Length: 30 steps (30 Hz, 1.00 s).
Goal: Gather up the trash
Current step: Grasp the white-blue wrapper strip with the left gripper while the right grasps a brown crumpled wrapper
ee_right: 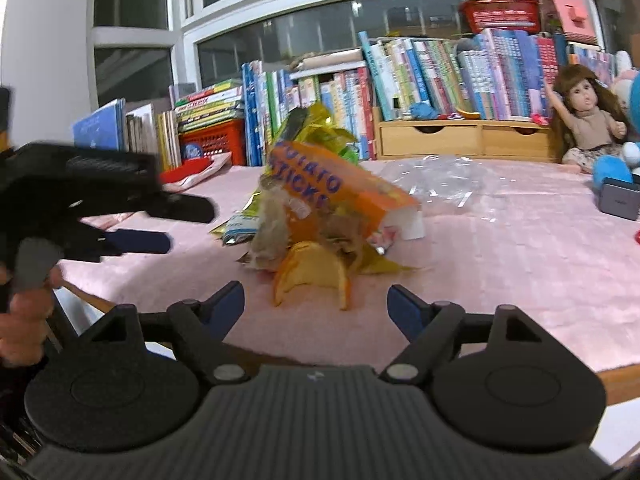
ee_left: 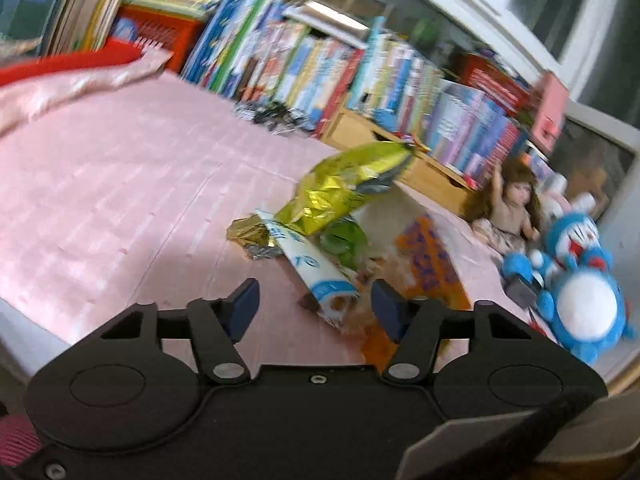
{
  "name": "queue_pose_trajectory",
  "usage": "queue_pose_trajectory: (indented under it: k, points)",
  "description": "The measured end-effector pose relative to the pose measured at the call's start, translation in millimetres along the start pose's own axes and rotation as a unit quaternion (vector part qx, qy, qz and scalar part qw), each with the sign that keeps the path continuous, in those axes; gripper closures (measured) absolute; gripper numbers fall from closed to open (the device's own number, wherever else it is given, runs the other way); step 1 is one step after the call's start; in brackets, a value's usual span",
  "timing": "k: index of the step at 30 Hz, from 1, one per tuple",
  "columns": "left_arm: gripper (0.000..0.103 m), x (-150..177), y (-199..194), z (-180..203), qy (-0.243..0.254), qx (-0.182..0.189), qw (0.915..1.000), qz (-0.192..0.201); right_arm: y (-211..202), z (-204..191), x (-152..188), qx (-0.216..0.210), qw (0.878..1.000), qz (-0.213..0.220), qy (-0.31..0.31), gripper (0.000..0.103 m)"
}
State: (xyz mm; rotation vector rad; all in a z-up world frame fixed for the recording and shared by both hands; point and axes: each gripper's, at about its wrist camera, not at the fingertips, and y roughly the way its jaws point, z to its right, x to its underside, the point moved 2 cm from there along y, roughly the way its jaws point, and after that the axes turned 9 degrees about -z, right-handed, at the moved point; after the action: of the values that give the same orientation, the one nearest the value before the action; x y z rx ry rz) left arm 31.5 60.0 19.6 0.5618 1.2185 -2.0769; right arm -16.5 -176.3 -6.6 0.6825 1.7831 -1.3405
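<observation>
A pile of trash lies on the pink tablecloth point(ee_left: 120, 200): a gold foil bag point(ee_left: 344, 184), a white-and-blue wrapper point(ee_left: 312, 264), a green wrapper point(ee_left: 344, 240) and an orange "Potato Sticks" box point(ee_right: 340, 188). Orange peel point(ee_right: 312, 276) sits at the pile's near side. My left gripper point(ee_left: 316, 308) is open; the end of the white-and-blue wrapper lies between its fingers, and neither pad touches it. The right wrist view shows that left gripper point(ee_right: 168, 224) to the left of the pile. My right gripper point(ee_right: 316, 304) is open just short of the peel, holding nothing.
A clear plastic bag point(ee_right: 440, 176) lies behind the pile. Books point(ee_right: 440, 76), a wooden drawer unit point(ee_right: 464, 138) and a red basket point(ee_right: 216, 140) line the back. A doll point(ee_right: 588, 120), a blue plush toy point(ee_left: 576, 280) and a small dark box point(ee_right: 618, 200) stand at the right. The table's edge point(ee_right: 616, 380) runs near me.
</observation>
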Motion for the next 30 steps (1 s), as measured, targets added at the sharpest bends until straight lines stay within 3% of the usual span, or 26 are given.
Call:
queue_pose_trajectory:
  k: [4,11,18,23,27,30]
  points:
    - [0.051,-15,21,-10,-0.031,-0.001,0.9995,0.001,15,-4,-6,0.006,1.0,-0.005,0.01,0.015]
    - [0.052,-32,52,-11,-0.038,0.01,0.9991,-0.014,36,-6,-13,0.006,0.999,-0.017,0.027,0.015]
    - [0.073,-29,64,-5,-0.04,0.006,0.9991,-0.016,27,4,-14,0.011,0.999,-0.008,0.041,0.016]
    - [0.073,-22,49,-1,-0.024,0.0,0.9997,0.001,17,12,-22,0.027,0.998,0.019,0.05,0.016]
    - [0.064,-11,24,9,0.019,-0.008,0.9993,0.032,24,14,-28,0.032,0.998,0.021,0.048,0.027]
    - [0.062,-6,9,17,0.04,-0.006,0.9982,0.045,32,14,-30,0.026,0.998,0.014,0.051,0.047]
